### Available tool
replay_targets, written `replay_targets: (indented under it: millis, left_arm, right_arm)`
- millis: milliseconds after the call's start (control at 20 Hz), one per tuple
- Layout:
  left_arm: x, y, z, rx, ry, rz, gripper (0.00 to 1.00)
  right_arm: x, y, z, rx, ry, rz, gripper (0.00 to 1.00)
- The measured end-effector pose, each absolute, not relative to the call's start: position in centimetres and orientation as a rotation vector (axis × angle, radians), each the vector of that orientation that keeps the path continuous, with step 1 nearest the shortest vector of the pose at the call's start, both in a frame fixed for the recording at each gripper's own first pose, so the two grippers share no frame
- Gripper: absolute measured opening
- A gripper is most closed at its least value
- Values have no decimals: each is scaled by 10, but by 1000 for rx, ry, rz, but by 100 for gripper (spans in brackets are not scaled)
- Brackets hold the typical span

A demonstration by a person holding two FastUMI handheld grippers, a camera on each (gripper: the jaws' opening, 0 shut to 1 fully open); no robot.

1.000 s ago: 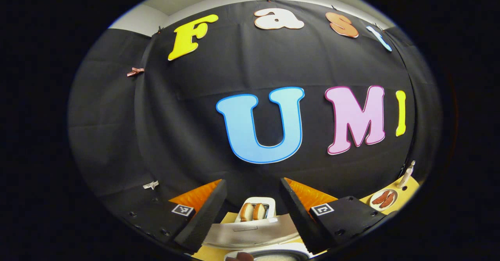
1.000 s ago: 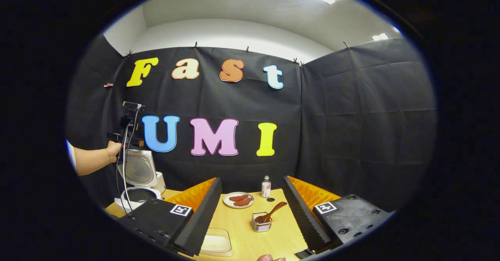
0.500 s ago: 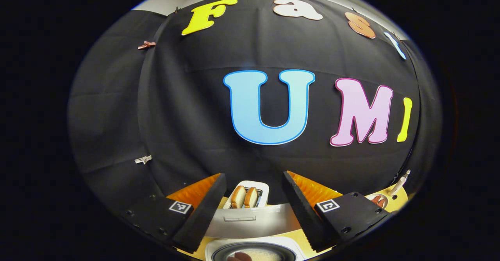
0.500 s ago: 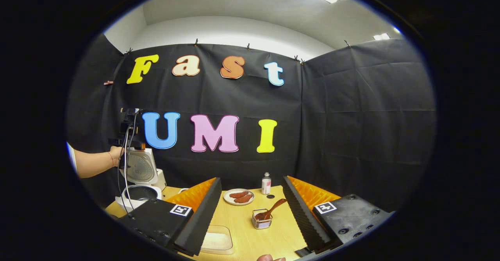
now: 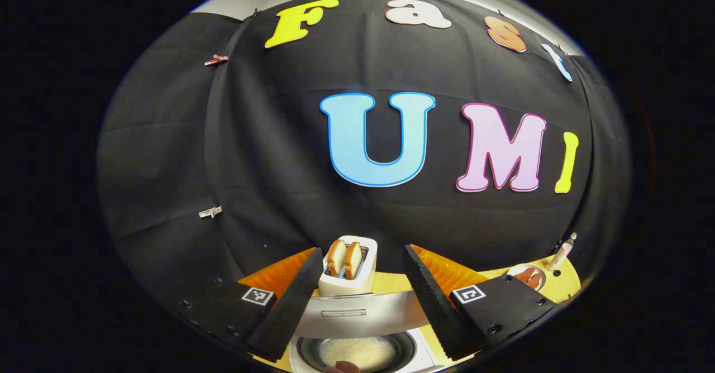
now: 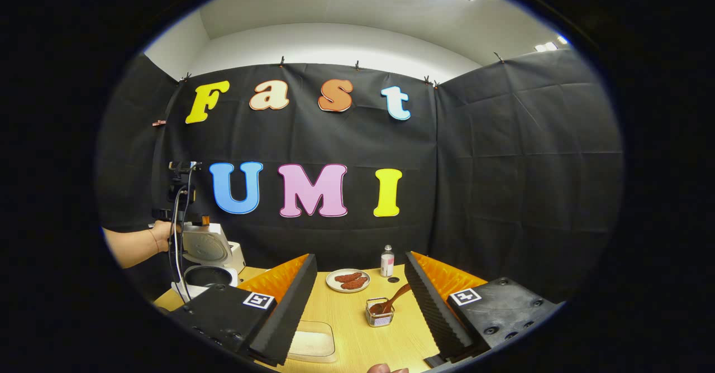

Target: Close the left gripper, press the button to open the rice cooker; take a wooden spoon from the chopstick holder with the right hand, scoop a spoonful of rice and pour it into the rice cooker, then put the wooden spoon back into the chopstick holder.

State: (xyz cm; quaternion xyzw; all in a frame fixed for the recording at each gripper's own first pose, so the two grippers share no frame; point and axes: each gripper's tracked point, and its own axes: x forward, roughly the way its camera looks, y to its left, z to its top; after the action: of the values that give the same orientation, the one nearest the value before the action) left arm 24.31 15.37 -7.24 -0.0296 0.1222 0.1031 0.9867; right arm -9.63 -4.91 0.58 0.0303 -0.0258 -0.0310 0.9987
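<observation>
The white rice cooker (image 6: 205, 272) stands at the table's left end, its lid (image 5: 357, 312) raised. In the left gripper view its pot (image 5: 360, 352) lies just below me with white rice inside. My left gripper (image 5: 363, 253) hangs open above the cooker, and a hand holds this left gripper (image 6: 179, 194) in the right gripper view. My right gripper (image 6: 360, 258) is open with nothing in it, above the table's near side. Ahead of it sits a small wire chopstick holder (image 6: 380, 314) with the wooden spoon (image 6: 394, 299) leaning out to the right. A clear container of rice (image 6: 313, 343) lies by its left finger.
A white toaster (image 5: 346, 267) with two bread slices stands behind the cooker. A plate of sausages (image 6: 347, 280) and a small bottle (image 6: 386, 261) sit at the back of the wooden table (image 6: 357, 339). A person's forearm (image 6: 134, 245) reaches in from the left.
The left gripper has sunk and tipped downward, so the cooker's pot and its rice have come into its view. The right gripper has barely moved.
</observation>
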Motion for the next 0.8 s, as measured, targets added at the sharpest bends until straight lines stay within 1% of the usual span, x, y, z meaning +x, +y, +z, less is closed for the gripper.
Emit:
replay_targets:
  millis: [100,250,350,500,800]
  left_arm:
    - [224,147,-93,-68,275,207,100]
    - [195,142,-154,-96,402,231,100]
    - [180,136,-186,-101,448,220,98]
    - [164,130,-204,-66,416,226,100]
    - [143,124,-204,-58,368,271,100]
  right_arm:
    - [-95,-50,8,56,-53,-53,98]
    - [-94,-52,3,62,-38,-36,98]
    - [-94,-51,0,63,-32,-26,98]
    - [-95,-50,-5,42,-18,-12,98]
    - [-99,-47,-9,29,-5,8,98]
